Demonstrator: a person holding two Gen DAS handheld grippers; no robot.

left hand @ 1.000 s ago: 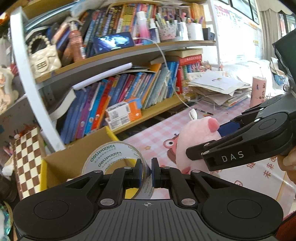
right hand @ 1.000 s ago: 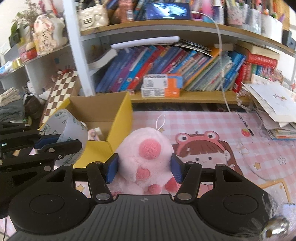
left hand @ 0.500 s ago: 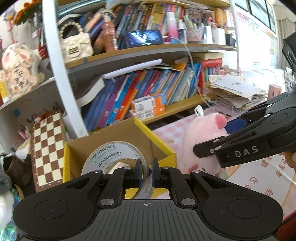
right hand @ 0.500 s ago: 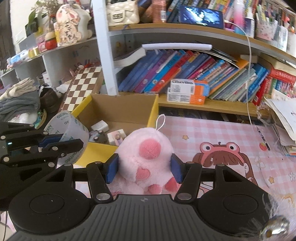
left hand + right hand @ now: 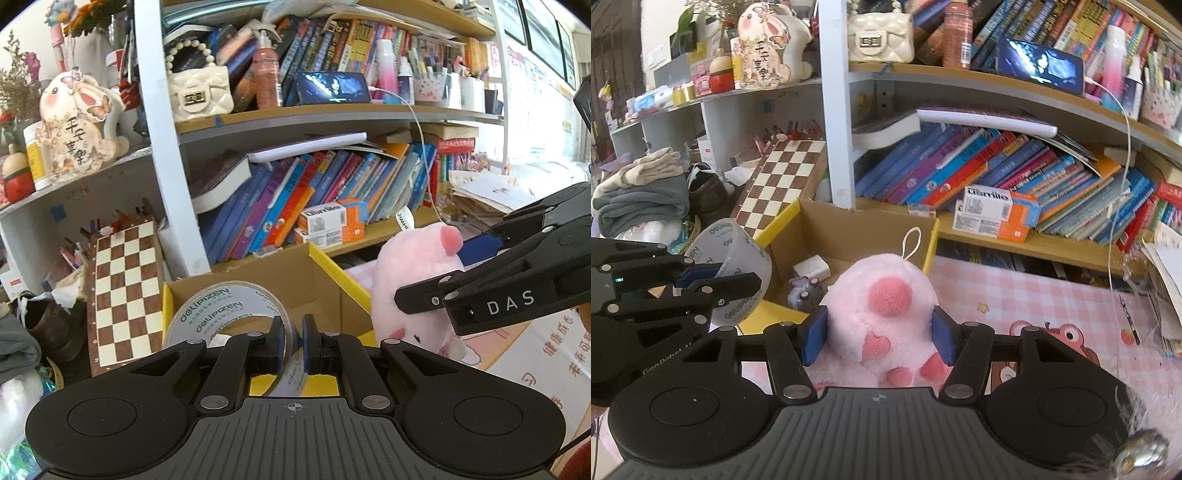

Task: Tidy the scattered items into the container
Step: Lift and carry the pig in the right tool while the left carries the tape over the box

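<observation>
So the left gripper (image 5: 291, 345) has its jaws clenched on the wall of a roll of clear packing tape with green lettering (image 5: 221, 314). The roll stands on edge rather than lying flat, its open hole facing roughly sideways across the left wrist view, and it hangs at the near left corner of the open cardboard box with yellow flap edges (image 5: 332, 273).

The right gripper (image 5: 879, 332) is grasping a fluffy pink plush toy (image 5: 882, 314) across its body, blue pads (image 5: 817, 334) pressed into both sides. The plush sits upright, long axis vertical, white hanging loop sticking up from the top, round pink snout facing the right camera. It's just beside the box's near right corner, above the pink checked counter (image 5: 1015, 295).

Inside the box you can see a small white block (image 5: 812, 268) and a little purplish thing (image 5: 803, 291) on the bottom. A brown-and-cream chessboard (image 5: 125, 291) leans next to the box's left side.
</observation>
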